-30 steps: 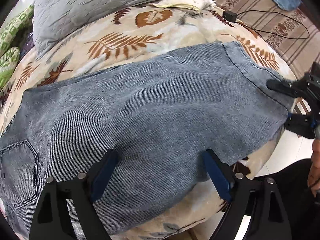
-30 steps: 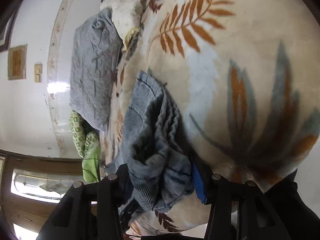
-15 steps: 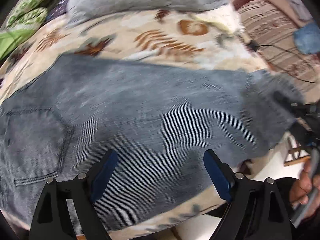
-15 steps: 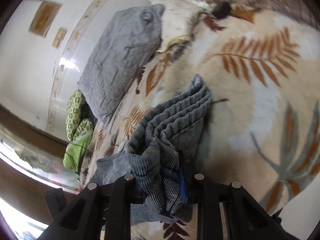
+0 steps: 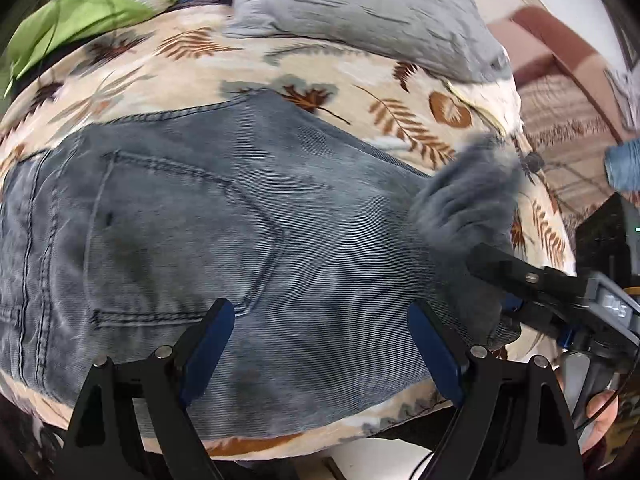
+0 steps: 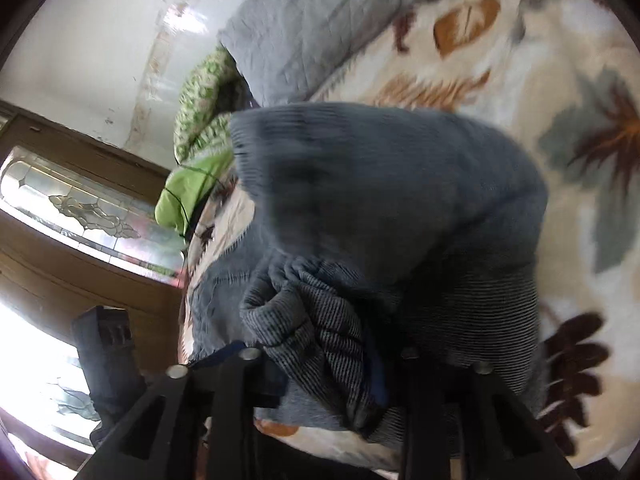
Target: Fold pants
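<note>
Grey-blue corduroy pants (image 5: 224,224) lie flat on a leaf-print blanket (image 5: 328,68), back pocket up at the left. My left gripper (image 5: 320,344) is open, its blue pads just above the pants' near edge, holding nothing. My right gripper (image 5: 496,284) comes in from the right and is shut on the bunched leg end (image 5: 468,204), lifted and carried over the pants. In the right wrist view the bunched leg fabric (image 6: 320,320) sits pinched in my right gripper (image 6: 332,364), and the raised fold (image 6: 392,184) fills the middle.
A grey quilted pillow (image 5: 360,4) lies at the blanket's far side, green bedding (image 5: 76,16) at far left. A striped brown cover (image 5: 568,120) with a cable and a blue cloth (image 5: 624,164) lies at the right. A wall and glass door (image 6: 80,208) show beyond the bed.
My right gripper closed on the leg end, lifted it and carried it left over the pants. My left gripper moved toward the waist; the back pocket now shows in full.
</note>
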Motion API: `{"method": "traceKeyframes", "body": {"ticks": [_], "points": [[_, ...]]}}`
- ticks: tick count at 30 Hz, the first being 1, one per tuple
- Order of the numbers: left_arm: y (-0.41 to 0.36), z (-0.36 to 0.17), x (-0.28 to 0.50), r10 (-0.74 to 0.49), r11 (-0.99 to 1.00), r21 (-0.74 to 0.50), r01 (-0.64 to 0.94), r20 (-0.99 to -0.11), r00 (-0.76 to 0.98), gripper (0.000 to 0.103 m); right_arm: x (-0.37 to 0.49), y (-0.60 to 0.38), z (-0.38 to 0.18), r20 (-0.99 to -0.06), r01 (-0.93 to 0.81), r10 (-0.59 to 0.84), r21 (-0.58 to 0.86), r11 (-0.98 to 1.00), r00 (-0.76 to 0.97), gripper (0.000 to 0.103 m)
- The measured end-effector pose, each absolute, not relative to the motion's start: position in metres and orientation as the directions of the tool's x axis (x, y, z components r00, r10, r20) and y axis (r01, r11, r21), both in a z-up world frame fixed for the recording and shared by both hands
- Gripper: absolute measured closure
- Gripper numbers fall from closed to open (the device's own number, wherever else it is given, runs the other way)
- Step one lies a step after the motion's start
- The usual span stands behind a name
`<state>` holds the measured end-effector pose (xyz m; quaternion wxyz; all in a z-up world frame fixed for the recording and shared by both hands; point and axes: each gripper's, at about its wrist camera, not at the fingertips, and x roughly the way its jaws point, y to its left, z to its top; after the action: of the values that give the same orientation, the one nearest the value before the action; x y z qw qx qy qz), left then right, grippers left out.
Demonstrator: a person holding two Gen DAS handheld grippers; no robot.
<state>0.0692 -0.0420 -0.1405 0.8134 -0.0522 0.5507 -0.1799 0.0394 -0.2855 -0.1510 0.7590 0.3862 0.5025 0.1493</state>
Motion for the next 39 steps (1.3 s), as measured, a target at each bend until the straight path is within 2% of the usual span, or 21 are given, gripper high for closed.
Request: {"method": "traceKeyframes", "body": {"ticks": [1, 7, 11, 13, 16, 17, 18, 19, 20, 23, 25, 30, 33, 39], "points": [[-0.04, -0.14, 0.069, -0.36, 0.927, -0.295, 0.232, -0.873, 0.328, 0.015, 0.041, -0.283, -0.151, -0.628, 0.154, 0.643, 0.757, 0.634, 0.439, 0.031], [-0.064, -0.133, 0.063, -0.418, 0.896, -0.322, 0.307, -0.846, 0.331, 0.015, 0.029, -0.304, -0.134, -0.521, 0.117, 0.627, 0.815, 0.568, 0.58, 0.031], [-0.094, -0.133, 0.061, -0.426, 0.88, -0.295, 0.371, -0.838, 0.342, 0.015, 0.022, -0.329, -0.14, -0.547, 0.226, 0.539, 0.805, 0.548, 0.641, 0.031], [-0.11, -0.139, 0.063, -0.386, 0.888, -0.241, 0.39, -0.854, 0.35, 0.015, 0.022, -0.34, -0.149, -0.588, 0.3, 0.501, 0.785, 0.541, 0.635, 0.032], [-0.128, -0.163, 0.065, -0.337, 0.889, -0.202, 0.411, -0.896, 0.289, 0.015, 0.019, -0.355, -0.172, -0.614, 0.395, 0.518, 0.786, 0.476, 0.595, 0.043], [-0.131, -0.169, 0.062, -0.336, 0.884, -0.201, 0.422, -0.9, 0.276, 0.017, 0.019, -0.359, -0.177, -0.607, 0.408, 0.532, 0.793, 0.452, 0.591, 0.048], [-0.132, -0.169, 0.056, -0.34, 0.878, -0.19, 0.439, -0.893, 0.295, 0.023, 0.02, -0.364, -0.18, -0.588, 0.411, 0.546, 0.808, 0.421, 0.596, 0.048], [-0.132, -0.167, 0.051, -0.355, 0.869, -0.188, 0.458, -0.881, 0.313, 0.034, 0.02, -0.368, -0.179, -0.569, 0.404, 0.557, 0.822, 0.401, 0.605, 0.048], [-0.133, -0.165, 0.048, -0.386, 0.853, -0.209, 0.479, -0.87, 0.307, 0.042, 0.019, -0.369, -0.177, -0.559, 0.391, 0.554, 0.829, 0.4, 0.617, 0.048], [-0.133, -0.164, 0.049, -0.425, 0.834, -0.252, 0.49, -0.86, 0.282, 0.048, 0.011, -0.376, -0.157, -0.537, 0.334, 0.509, 0.834, 0.44, 0.672, 0.048], [-0.131, -0.165, 0.05, -0.451, 0.827, -0.286, 0.484, -0.851, 0.268, 0.057, 0.007, -0.379, -0.146, -0.518, 0.312, 0.476, 0.839, 0.447, 0.711, 0.048], [-0.133, -0.164, 0.037, -0.5, 0.791, -0.318, 0.523, -0.829, 0.252, 0.065, -0.004, -0.392, -0.145, -0.576, 0.393, 0.422, 0.805, 0.445, 0.7, 0.048], [-0.132, -0.167, 0.028, -0.476, 0.792, -0.289, 0.537, -0.844, 0.248, 0.065, 0.002, -0.389, -0.148, -0.6, 0.396, 0.448, 0.789, 0.47, 0.663, 0.048], [-0.11, -0.157, 0.042, -0.514, 0.801, -0.376, 0.465, -0.831, 0.213, 0.065, 0.003, -0.386, -0.15, -0.602, 0.381, 0.467, 0.786, 0.486, 0.647, 0.047]]}}
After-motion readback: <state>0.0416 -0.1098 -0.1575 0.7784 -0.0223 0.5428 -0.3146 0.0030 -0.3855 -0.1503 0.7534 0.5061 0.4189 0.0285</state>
